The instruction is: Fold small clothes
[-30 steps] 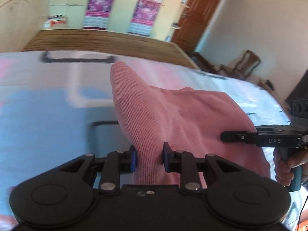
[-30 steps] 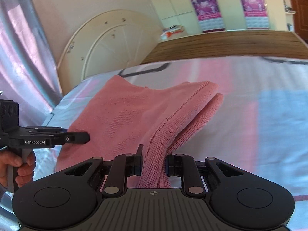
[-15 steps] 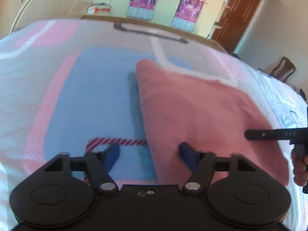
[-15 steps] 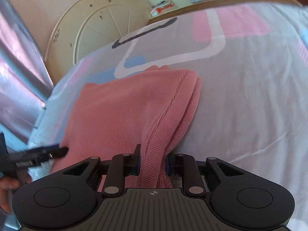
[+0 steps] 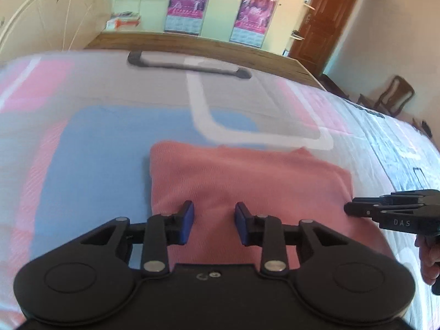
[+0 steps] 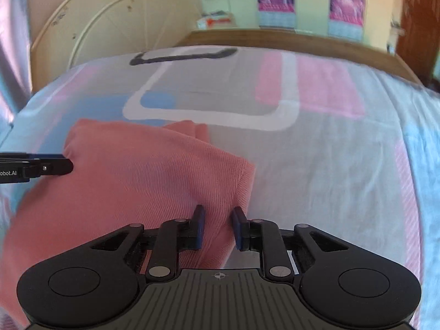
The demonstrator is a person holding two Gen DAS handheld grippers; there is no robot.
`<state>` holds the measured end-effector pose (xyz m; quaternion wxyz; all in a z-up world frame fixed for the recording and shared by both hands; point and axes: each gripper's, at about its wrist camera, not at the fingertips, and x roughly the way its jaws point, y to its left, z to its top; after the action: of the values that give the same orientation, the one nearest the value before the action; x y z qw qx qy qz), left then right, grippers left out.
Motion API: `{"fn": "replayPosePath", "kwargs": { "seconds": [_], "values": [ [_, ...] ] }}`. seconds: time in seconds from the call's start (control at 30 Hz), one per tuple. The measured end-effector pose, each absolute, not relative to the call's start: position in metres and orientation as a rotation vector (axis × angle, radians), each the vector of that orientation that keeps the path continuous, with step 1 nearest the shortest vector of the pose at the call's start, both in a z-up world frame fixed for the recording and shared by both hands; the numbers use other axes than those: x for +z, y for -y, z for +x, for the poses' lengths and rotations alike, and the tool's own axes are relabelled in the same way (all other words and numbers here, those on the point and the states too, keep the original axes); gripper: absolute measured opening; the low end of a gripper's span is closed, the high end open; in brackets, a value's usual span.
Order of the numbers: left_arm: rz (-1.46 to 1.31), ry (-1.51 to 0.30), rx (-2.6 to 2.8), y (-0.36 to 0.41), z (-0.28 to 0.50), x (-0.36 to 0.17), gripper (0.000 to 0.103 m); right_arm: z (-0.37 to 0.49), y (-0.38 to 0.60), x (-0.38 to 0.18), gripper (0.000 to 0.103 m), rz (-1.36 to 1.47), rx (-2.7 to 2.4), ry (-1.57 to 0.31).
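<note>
Jaws of the left gripper [image 5: 214, 227] stand parted over the near edge of the pink knit garment [image 5: 247, 181]. They have just been closing after a wider spread, yet the pads sit clear of the cloth on both sides and nothing is pinched. Jaws of the right gripper [image 6: 217, 228] have also narrowed — a ridge of the garment's right corner rises between them, but whether the pads press on it I cannot tell.

Beyond both sets of jaws the garment lies flat on the bed [image 5: 96, 143], folded into a compact rectangle with doubled layers showing at its far right corner. The fold looks laid down — what seems left is letting go fully, perhaps smoothing or one more fold.
</note>
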<state>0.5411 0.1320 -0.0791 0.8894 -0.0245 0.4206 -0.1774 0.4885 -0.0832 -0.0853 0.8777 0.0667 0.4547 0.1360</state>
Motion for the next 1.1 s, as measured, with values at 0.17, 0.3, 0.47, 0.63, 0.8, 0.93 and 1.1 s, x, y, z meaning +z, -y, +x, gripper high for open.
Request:
{"fn": "replayPosePath", "kwargs": {
  "seconds": [0.17,0.3,0.47,0.63,0.8,0.93,1.1],
  "values": [
    [-0.09,-0.782,-0.42,-0.131,0.547,-0.065,0.026,0.481,0.083,-0.068,0.02,0.116,0.294,-0.851],
    [-0.147,-0.979,-0.393,-0.119,0.589,-0.106,0.029,0.501,0.079,-0.085,0.02,0.093,0.234,-0.947],
    [-0.108,-0.879,-0.343,-0.117,0.554,-0.089,0.027,0.487,0.089,-0.072,0.02,0.151,0.225,-0.895],
    [-0.024,-0.834,-0.318,-0.115,0.502,-0.067,0.027,0.447,0.086,-0.048,0.02,0.154,0.29,-0.849],
    [-0.008,-0.847,-0.298,-0.115,0.461,-0.063,0.027,0.396,0.058,-0.041,0.02,0.061,0.351,-0.837],
    [-0.021,-0.85,-0.287,-0.12,0.431,-0.068,0.028,0.375,0.049,-0.049,0.02,0.022,0.346,-0.856],
    [0.015,-0.821,-0.261,-0.111,0.425,-0.069,0.028,0.367,0.046,-0.071,0.02,-0.031,0.303,-0.91]
  ]
}}
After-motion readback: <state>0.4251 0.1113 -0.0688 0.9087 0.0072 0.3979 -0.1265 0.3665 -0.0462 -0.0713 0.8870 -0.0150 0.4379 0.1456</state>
